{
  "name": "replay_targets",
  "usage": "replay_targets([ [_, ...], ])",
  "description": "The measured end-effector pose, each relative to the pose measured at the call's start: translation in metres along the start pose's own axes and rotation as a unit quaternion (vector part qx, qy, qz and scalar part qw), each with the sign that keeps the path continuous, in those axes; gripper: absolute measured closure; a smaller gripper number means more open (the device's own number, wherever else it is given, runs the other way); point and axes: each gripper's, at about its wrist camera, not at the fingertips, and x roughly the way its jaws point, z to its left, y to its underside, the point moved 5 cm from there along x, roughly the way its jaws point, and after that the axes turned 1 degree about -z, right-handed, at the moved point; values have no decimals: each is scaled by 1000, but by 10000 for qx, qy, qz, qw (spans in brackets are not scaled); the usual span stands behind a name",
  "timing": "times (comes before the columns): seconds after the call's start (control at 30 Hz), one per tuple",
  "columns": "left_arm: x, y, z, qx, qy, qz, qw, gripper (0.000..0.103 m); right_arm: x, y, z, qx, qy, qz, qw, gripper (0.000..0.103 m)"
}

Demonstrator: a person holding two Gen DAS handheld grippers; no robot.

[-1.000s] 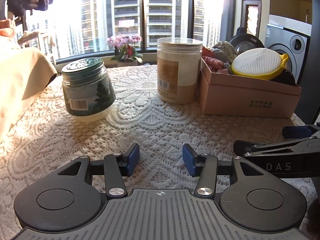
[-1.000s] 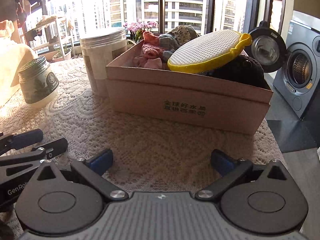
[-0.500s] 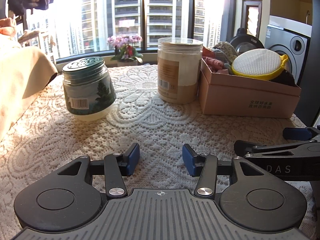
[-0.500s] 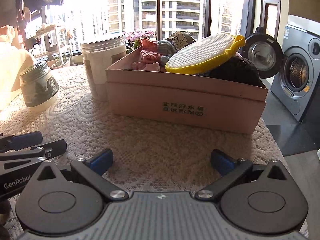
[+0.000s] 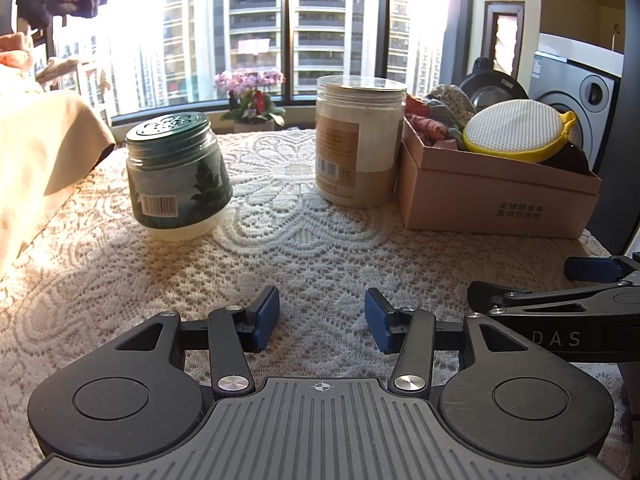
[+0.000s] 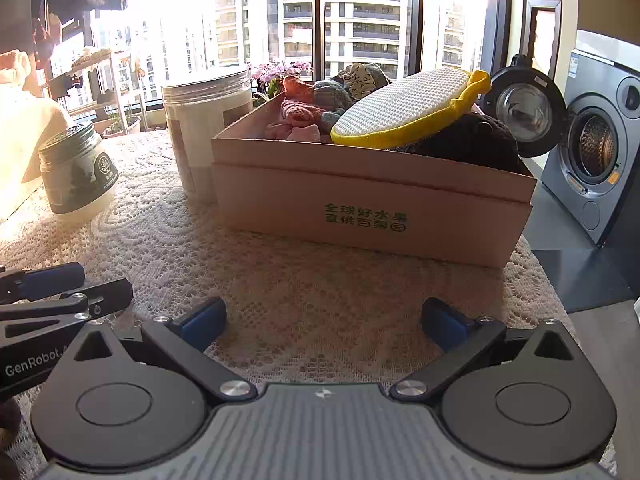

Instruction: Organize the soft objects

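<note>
Resting low over the lace tablecloth [image 5: 320, 248], the left gripper [image 5: 322, 318] and the right gripper [image 6: 322, 322] both stand apart and empty, probably because the soft things already fill the cardboard box [image 6: 372, 204].

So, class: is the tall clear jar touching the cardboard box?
Cannot tell. In the left wrist view the tall clear jar stands close beside the cardboard box, with no plain gap or contact; the right wrist view overlaps them.

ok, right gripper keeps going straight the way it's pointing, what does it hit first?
Most likely the front wall of the cardboard box. The right gripper is open and empty, with only bare lace tablecloth between it and the box. Depth is hard to judge through the fisheye.
</note>
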Motion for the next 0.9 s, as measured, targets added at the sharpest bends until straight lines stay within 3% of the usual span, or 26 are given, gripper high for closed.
replay_targets([
  [0.9, -1, 1, -1, 80, -34, 1, 10000, 51, 0, 0, 1, -17, 11, 3, 10000, 0],
])
